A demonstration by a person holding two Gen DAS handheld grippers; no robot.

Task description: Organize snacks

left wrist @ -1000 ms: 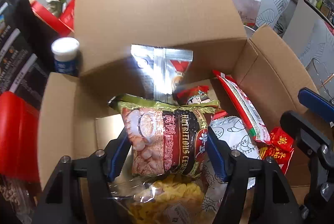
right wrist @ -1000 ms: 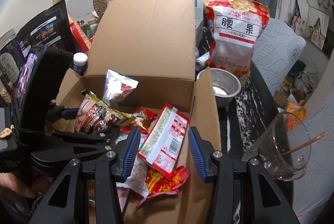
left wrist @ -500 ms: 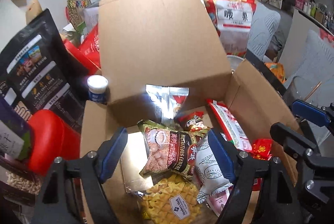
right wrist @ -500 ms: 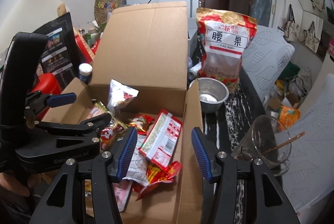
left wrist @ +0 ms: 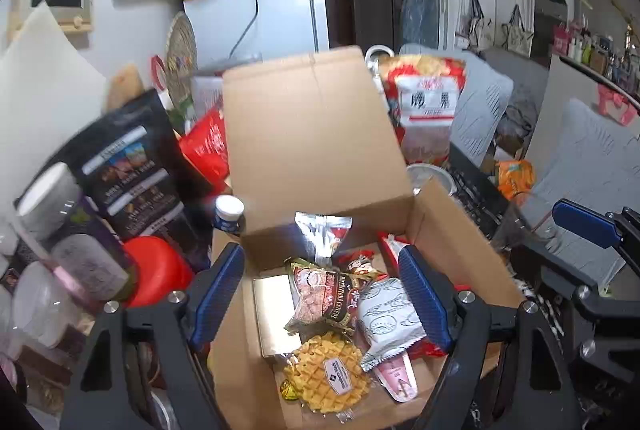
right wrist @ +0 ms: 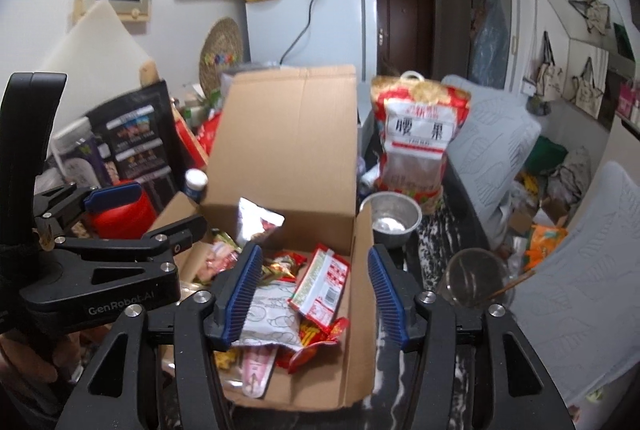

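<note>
Left hand-held gripper (left wrist: 322,294) hangs above the box (left wrist: 316,133), jaws wide and empty after opening. Right hand-held gripper (right wrist: 316,296) hangs likewise, jaws just widened, gripping nothing. Snacks lie inside the box: cereal packet (left wrist: 324,296) at centre, waffle (left wrist: 326,374) at 6 o'clock of it, red packet (right wrist: 324,284) at 3 o'clock.

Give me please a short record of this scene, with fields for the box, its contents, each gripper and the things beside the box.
box: cardboard box, flap up
contents: cereal packet, waffle pack, white packet, red-green packet
left gripper: open, empty, above the box
right gripper: jaws just opening, nothing between them
right of box: metal bowl, cashew bag, glass
</note>
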